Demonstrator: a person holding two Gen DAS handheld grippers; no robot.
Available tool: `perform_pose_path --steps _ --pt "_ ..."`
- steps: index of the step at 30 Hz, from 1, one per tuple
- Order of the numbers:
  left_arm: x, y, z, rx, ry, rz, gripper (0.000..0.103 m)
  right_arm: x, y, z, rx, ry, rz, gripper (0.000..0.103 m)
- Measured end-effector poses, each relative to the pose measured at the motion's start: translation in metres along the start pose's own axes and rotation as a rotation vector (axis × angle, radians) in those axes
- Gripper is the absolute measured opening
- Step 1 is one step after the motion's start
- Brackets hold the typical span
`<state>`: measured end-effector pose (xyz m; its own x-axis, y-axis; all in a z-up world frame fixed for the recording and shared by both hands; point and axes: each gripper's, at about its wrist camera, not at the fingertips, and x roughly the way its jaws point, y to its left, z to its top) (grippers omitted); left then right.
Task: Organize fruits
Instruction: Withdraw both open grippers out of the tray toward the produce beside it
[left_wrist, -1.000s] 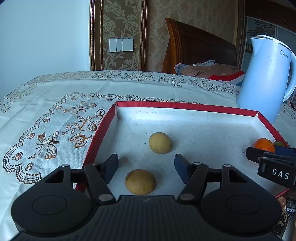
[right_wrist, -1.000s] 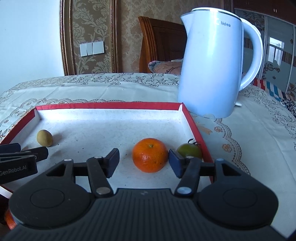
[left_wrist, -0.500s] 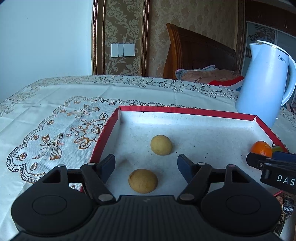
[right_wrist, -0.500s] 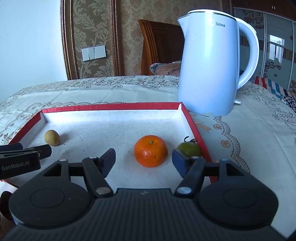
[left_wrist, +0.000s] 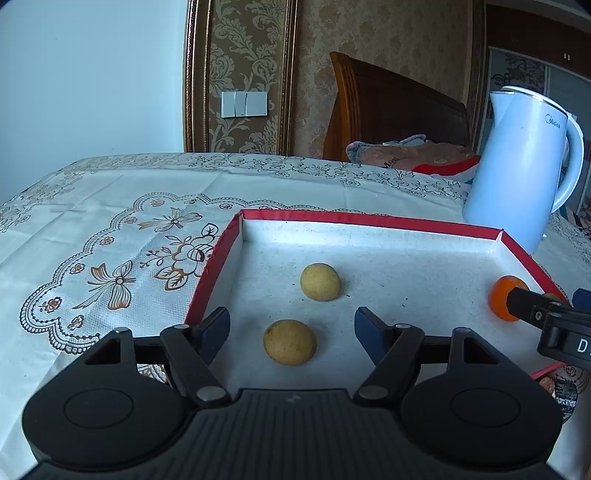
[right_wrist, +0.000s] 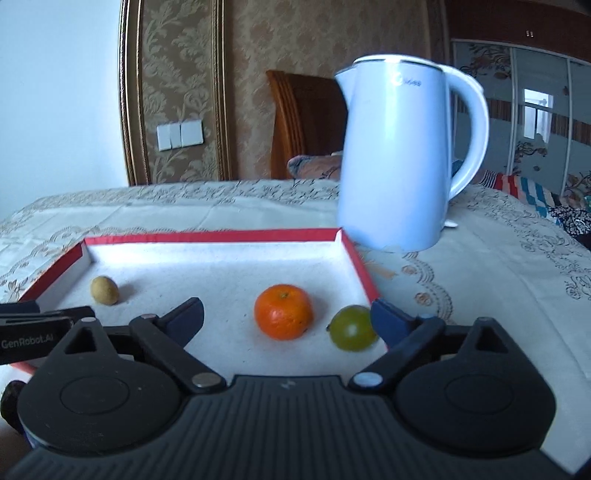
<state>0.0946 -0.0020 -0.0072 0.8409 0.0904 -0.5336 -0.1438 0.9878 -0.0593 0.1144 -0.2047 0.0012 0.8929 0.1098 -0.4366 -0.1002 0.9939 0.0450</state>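
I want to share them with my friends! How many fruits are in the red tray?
4: two yellow fruits, one between the left fingers, one behind it; an orange and a green fruit near the right wall. None seem hidden.

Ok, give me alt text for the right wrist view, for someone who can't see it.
The open right claw points into a red-rimmed tray holding a tangerine, a green fruit by the right wall and a small yellowish fruit at left. A white electric kettle stands behind on the patterned tablecloth.
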Motion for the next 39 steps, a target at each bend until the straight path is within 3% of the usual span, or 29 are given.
perform_pose_path --steps 16,27,34,39 --pt "-0.024 0.001 -0.007 0.011 -0.062 -0.002 0.079 -0.019 -0.01 -0.011 0.057 0.004 0.036 0.101" --pt "-0.038 0.012 -0.016 -0.023 -0.046 -0.02 0.079 -0.027 -0.015 -0.015 0.092 0.005 0.055 0.101" --pt "-0.058 0.008 -0.028 0.029 -0.08 -0.031 0.079 -0.047 -0.021 -0.023 0.107 -0.025 0.08 0.103" --pt "-0.06 0.012 -0.03 0.017 -0.063 -0.035 0.079 -0.048 -0.021 -0.023 0.105 -0.024 0.086 0.103"
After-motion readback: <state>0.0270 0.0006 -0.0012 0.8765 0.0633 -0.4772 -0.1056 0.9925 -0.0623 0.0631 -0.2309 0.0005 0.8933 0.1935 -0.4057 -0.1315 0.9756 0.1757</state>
